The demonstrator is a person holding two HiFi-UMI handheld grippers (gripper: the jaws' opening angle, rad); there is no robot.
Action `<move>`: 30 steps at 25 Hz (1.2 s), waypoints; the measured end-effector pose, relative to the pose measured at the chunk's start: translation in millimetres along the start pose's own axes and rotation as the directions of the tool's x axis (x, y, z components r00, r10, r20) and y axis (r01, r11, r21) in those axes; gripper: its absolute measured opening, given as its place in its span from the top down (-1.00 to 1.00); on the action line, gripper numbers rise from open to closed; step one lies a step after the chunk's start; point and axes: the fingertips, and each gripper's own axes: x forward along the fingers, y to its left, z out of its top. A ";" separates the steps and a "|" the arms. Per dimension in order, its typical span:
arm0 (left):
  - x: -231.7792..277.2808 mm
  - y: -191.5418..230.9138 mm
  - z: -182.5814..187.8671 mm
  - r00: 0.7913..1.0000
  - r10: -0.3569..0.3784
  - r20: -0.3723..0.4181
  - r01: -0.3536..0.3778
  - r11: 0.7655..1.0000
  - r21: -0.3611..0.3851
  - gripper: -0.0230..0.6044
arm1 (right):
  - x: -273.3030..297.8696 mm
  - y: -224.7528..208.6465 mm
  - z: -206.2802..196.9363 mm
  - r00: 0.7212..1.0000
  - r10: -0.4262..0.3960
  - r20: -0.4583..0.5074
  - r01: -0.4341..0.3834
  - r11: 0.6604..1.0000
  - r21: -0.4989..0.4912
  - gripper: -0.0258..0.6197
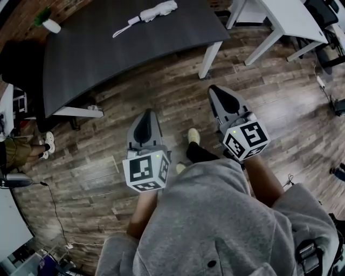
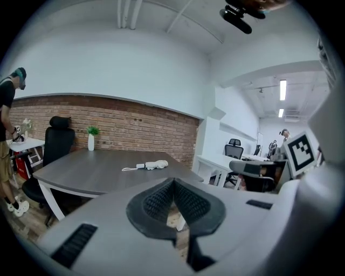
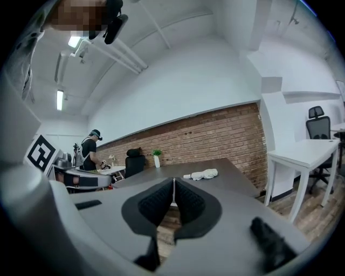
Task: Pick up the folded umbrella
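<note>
Jaws: left gripper (image 2: 173,186) closed, empty | right gripper (image 3: 173,186) closed, apparently empty | folded umbrella (image 1: 153,12) on table (image 1: 108,59), well apart.

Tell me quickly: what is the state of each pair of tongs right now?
left tongs: closed, holding nothing.
right tongs: closed, holding nothing.

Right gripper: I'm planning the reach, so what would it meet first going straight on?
The right gripper would probably meet the dark table, left of the umbrella; depth is unclear.
</note>
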 end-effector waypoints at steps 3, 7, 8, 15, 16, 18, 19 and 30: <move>18.7 2.7 10.3 1.000 0.011 -0.002 -0.011 1.000 0.004 0.88 | 15.6 -13.2 7.1 1.000 0.011 -0.001 -0.011 1.000 -0.009 0.84; 42.0 2.4 18.6 1.000 0.022 -0.004 -0.022 1.000 0.005 0.88 | 32.4 -34.7 14.3 1.000 0.016 0.003 -0.016 1.000 0.004 0.84; 47.0 1.7 20.3 1.000 0.025 -0.004 -0.025 1.000 0.007 0.88 | 36.3 -39.7 16.3 1.000 0.017 0.005 -0.017 1.000 0.006 0.84; 73.0 -1.6 34.0 0.999 0.051 0.013 -0.052 0.999 0.016 0.88 | 54.6 -61.8 48.0 0.995 0.055 0.086 -0.058 0.998 0.028 0.84; 75.7 -1.7 35.4 0.998 0.053 0.015 -0.054 0.998 0.018 0.88 | 56.8 -63.9 52.6 0.994 0.059 0.092 -0.062 0.998 0.026 0.84; 80.2 -2.0 38.7 0.998 0.058 0.021 -0.058 0.998 0.020 0.88 | 61.7 -68.5 61.1 0.994 0.060 0.092 -0.061 0.998 0.016 0.84; 82.0 -2.4 40.5 0.998 0.060 0.025 -0.061 0.998 0.021 0.88 | 63.4 -70.4 64.6 0.995 0.057 0.087 -0.058 0.998 0.005 0.84; 99.6 -8.9 58.0 0.997 0.051 0.050 -0.053 0.998 0.039 0.88 | 74.5 -69.8 69.9 0.997 0.077 0.002 -0.075 0.987 -0.145 0.84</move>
